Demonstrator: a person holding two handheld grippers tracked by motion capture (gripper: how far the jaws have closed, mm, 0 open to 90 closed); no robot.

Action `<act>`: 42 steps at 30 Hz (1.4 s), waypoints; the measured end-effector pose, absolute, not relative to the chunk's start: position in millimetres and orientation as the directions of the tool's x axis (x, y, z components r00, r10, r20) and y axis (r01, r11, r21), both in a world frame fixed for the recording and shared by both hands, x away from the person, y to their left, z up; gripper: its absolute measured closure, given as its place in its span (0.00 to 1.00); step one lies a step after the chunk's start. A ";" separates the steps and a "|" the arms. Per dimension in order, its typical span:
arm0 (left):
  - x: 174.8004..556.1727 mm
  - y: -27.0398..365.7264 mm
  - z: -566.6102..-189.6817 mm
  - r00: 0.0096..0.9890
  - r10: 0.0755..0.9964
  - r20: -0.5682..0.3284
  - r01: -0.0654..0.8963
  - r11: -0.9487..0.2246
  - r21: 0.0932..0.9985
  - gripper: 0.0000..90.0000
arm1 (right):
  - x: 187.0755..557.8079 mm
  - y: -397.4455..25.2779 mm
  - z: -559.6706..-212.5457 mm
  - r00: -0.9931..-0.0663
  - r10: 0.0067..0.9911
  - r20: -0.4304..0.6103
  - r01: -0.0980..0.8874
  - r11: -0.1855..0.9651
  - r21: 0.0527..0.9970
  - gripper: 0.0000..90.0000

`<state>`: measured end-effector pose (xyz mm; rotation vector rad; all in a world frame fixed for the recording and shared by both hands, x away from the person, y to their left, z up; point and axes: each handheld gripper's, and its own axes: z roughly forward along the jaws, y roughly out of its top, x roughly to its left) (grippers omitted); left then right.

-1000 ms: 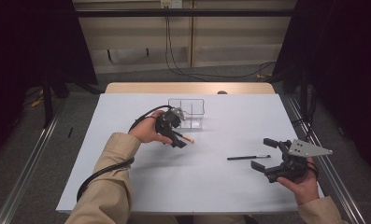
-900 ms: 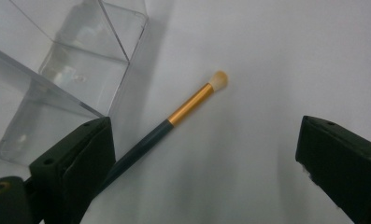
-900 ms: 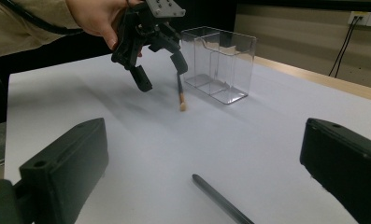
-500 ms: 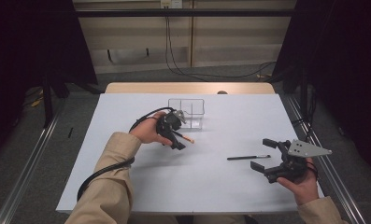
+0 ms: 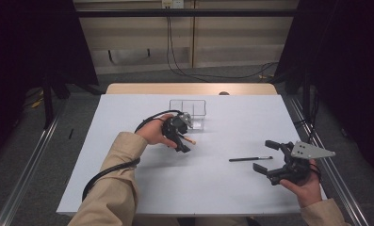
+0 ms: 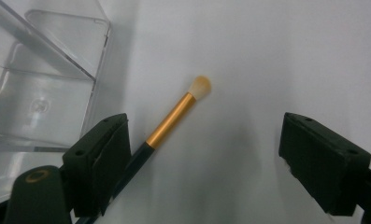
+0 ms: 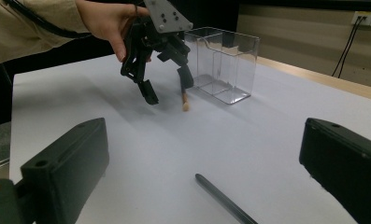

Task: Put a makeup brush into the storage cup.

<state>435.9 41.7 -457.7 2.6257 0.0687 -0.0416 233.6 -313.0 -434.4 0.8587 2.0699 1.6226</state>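
Since a second ago, little has shifted: the left gripper (image 5: 183, 141) sits a touch lower over the small brush (image 6: 174, 120), while the right gripper (image 5: 272, 160) waits in the same spot.

Nearest the person, the right gripper has its jaws spread wide and holds nothing, with the dark pen (image 5: 250, 159) lying on the sheet just beyond it. Farther out, the left gripper is also released, its jaws straddling the brush; one pad touches the dark handle, the other stands well apart. The brush lies flat just beside the clear organizer box (image 5: 189, 112).

To grasp well, I judge the jaws should centre on the handle before closing, or the brush may roll.

White paper (image 5: 128, 183) covers the table; beyond are a wooden edge, cables and dark curtains.
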 end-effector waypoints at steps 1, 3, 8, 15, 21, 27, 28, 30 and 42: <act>435.7 41.7 -458.2 0.998 0.043 -0.047 0.061 -0.870 0.490 0.20 | 233.6 -313.0 -434.5 -0.745 0.663 0.077 0.234 0.150 0.961 0.01; 435.8 42.0 -459.6 0.998 0.042 -0.047 0.059 -0.876 0.478 0.21 | 233.7 -313.1 -434.7 -0.746 0.662 0.078 0.234 0.149 0.961 0.01; 438.1 45.4 -462.8 0.998 0.045 -0.035 0.055 -0.900 0.431 0.25 | 233.7 -313.4 -434.8 -0.745 0.663 0.078 0.235 0.151 0.960 0.01; 439.6 52.5 -460.1 0.995 0.080 -0.052 0.094 -0.897 0.431 0.40 | 234.1 -313.2 -435.3 -0.745 0.662 0.078 0.235 0.151 0.960 0.01; 440.1 56.1 -455.7 0.994 0.093 -0.059 0.109 -0.912 0.396 0.60 | 234.0 -313.1 -435.2 -0.745 0.662 0.079 0.236 0.150 0.960 0.01; 438.2 56.3 -453.6 0.993 0.093 -0.068 0.111 -0.923 0.369 0.74 | 234.1 -313.1 -435.1 -0.745 0.662 0.078 0.234 0.151 0.960 0.02; 437.7 56.1 -453.3 0.993 0.095 -0.068 0.114 -0.924 0.365 0.77 | 234.1 -313.2 -435.2 -0.745 0.663 0.076 0.234 0.153 0.960 0.02; 437.3 55.6 -452.6 0.991 0.103 -0.083 0.126 -0.928 0.350 0.86 | 233.9 -313.1 -435.1 -0.745 0.662 0.078 0.234 0.151 0.960 0.02; 438.2 58.2 -449.8 0.992 0.086 -0.097 0.111 -0.950 0.291 0.87 | 233.9 -313.4 -435.2 -0.744 0.663 0.075 0.234 0.154 0.960 0.02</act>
